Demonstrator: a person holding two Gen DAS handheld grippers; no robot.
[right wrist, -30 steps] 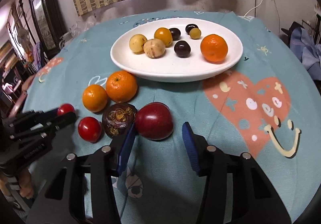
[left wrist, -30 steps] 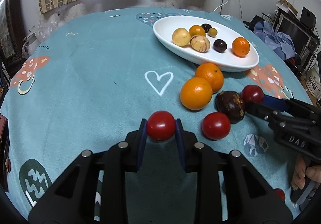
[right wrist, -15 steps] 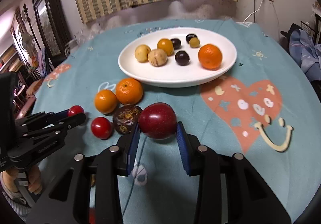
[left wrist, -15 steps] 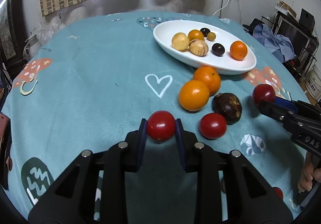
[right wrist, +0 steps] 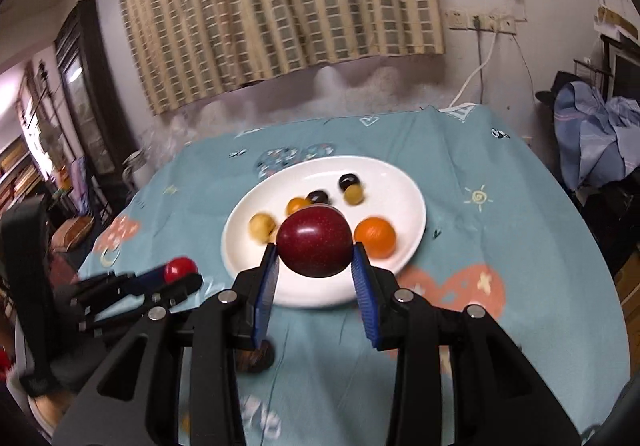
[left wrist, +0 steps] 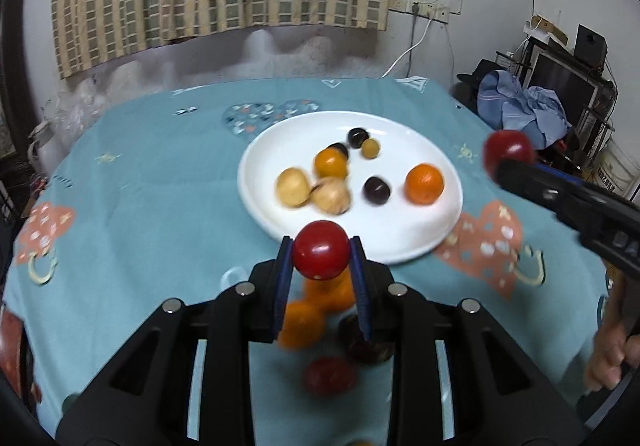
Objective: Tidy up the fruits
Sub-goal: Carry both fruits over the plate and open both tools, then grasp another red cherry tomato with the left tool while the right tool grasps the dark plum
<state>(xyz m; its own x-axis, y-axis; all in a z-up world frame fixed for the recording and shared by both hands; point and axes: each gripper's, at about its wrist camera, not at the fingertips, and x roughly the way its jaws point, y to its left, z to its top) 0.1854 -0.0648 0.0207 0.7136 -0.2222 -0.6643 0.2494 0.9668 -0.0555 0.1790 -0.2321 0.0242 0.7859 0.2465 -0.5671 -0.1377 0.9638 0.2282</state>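
Small red tomato (left wrist: 321, 250) is clamped between the blue pads of the left gripper (left wrist: 321, 252), held in the air above the tablecloth. Seen from the left wrist, it sits just in front of the near rim of the white plate (left wrist: 256, 202). Dark red plum (right wrist: 314, 241) is pinched the same way in the right gripper (right wrist: 315, 246), both pads pressed on its sides, also lifted, with the plate straight ahead of the fingers.

On the plate, ahead of both tools: an orange (left wrist: 424, 183), a smaller orange fruit (left wrist: 330, 163), two pale yellow fruits (left wrist: 293, 186), three dark round fruits (left wrist: 376, 190) and a small yellowish one (left wrist: 370, 148). Blur hides finer detail.

Below and behind the left fingers, lying on the teal tablecloth (left wrist: 140, 182): two oranges (left wrist: 301, 322), a dark brown fruit (left wrist: 354, 342) and another tomato (left wrist: 329, 376), close together.

Left view: the right gripper enters from the right edge, carrying the plum beside the plate's far right rim.
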